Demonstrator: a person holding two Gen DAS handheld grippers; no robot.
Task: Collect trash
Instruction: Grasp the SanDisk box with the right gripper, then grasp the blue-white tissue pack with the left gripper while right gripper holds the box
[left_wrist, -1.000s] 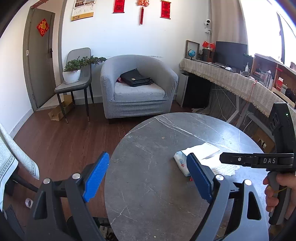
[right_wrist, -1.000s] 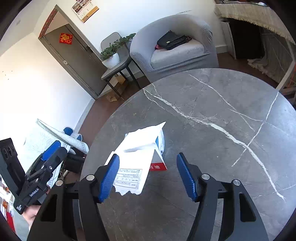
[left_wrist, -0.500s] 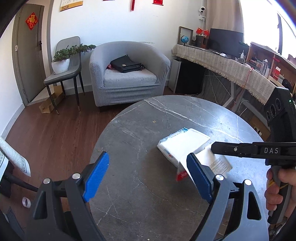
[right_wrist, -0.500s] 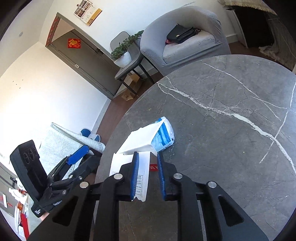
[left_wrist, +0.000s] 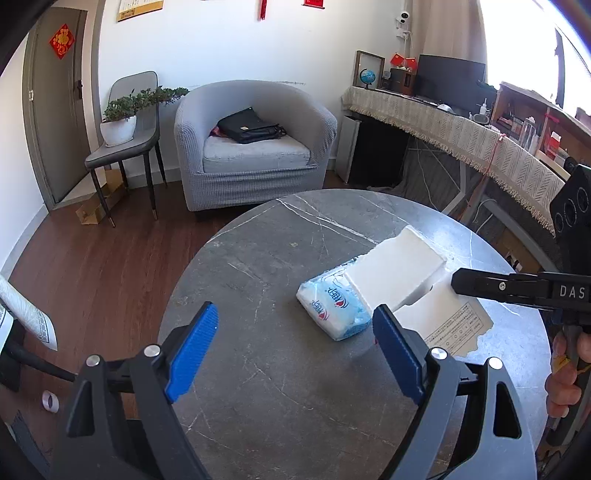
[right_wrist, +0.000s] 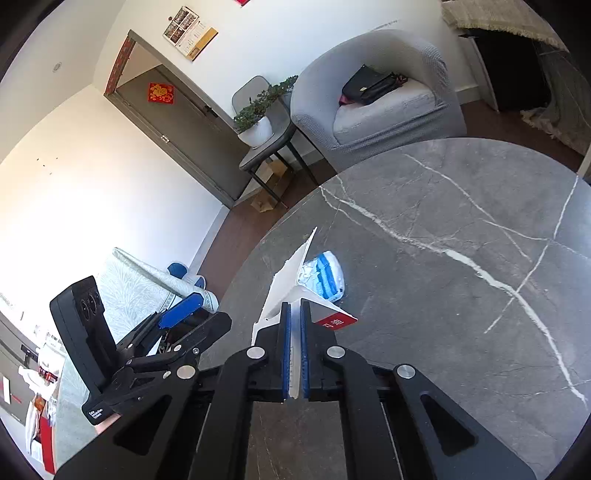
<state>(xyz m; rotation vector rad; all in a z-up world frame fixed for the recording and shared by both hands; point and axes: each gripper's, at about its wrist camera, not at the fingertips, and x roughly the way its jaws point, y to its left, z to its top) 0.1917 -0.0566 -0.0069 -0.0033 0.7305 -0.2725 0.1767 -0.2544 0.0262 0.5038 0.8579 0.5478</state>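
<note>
On the round worktop (left_wrist: 258, 387), toward its right edge, my right hand-held gripper (right_wrist: 294, 354) is pinched tight on the torn white envelope (left_wrist: 399, 277) beside the tissue pack (left_wrist: 332, 306), my left hand-held gripper (left_wrist: 295, 354) gapes wide and empty, so I judge lifting the paper clear comes next.

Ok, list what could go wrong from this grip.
1. The right gripper pinches only an edge of the torn white paper, whose border is already ragged; a sharp pull may rip it.
2. The paper drapes over the tissue pack, so lifting could drag or flip the pack across the marble table.
3. The left gripper is open, nothing steadying the pack.
</note>
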